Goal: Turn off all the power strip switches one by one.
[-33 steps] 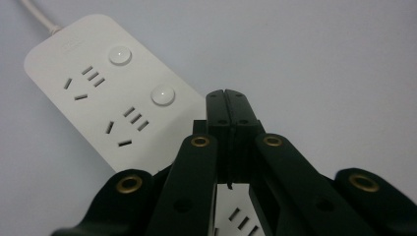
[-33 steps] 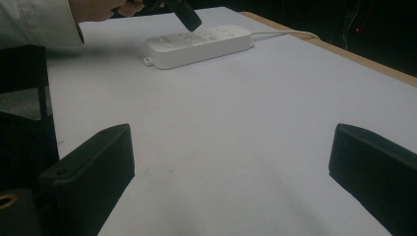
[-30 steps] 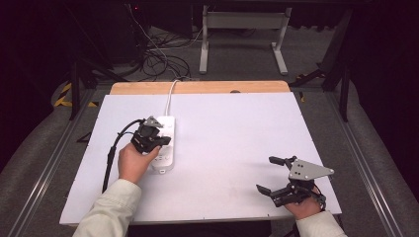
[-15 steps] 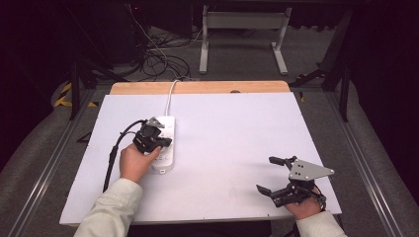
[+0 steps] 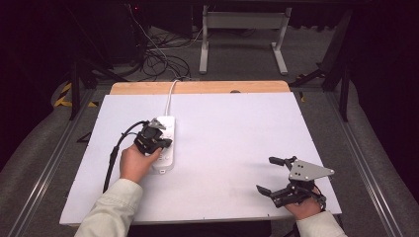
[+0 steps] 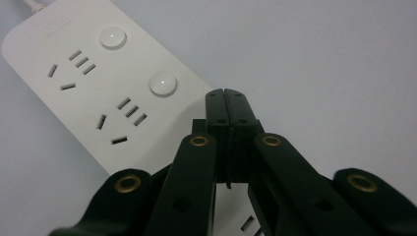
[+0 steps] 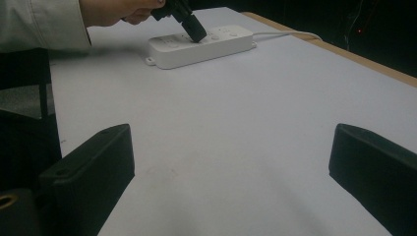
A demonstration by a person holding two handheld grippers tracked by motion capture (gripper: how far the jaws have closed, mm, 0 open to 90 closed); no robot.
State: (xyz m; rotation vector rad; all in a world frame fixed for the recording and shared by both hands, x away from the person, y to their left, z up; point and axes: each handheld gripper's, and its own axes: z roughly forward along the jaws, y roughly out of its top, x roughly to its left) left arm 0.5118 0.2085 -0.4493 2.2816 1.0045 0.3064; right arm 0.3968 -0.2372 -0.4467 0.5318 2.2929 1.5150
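Left gripper (image 6: pixel 227 96) pressed tight together over the white power strip (image 5: pixel 164 143), right gripper (image 5: pixel 274 174) spread wide above the table (image 5: pixel 237 128)

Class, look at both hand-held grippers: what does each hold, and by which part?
Nothing. The left hand-held gripper is shut on nothing above the power strip; the right hand-held gripper is open over bare table.

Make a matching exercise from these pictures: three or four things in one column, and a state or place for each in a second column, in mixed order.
Column 1
1. left gripper
2. right gripper
3. power strip
4. white cord

Column 2
A. open, over bare table
B. runs off the far edge
C. shut, over the strip
D. lies flat, left of centre

Pairs: 1-C, 2-A, 3-D, 4-B
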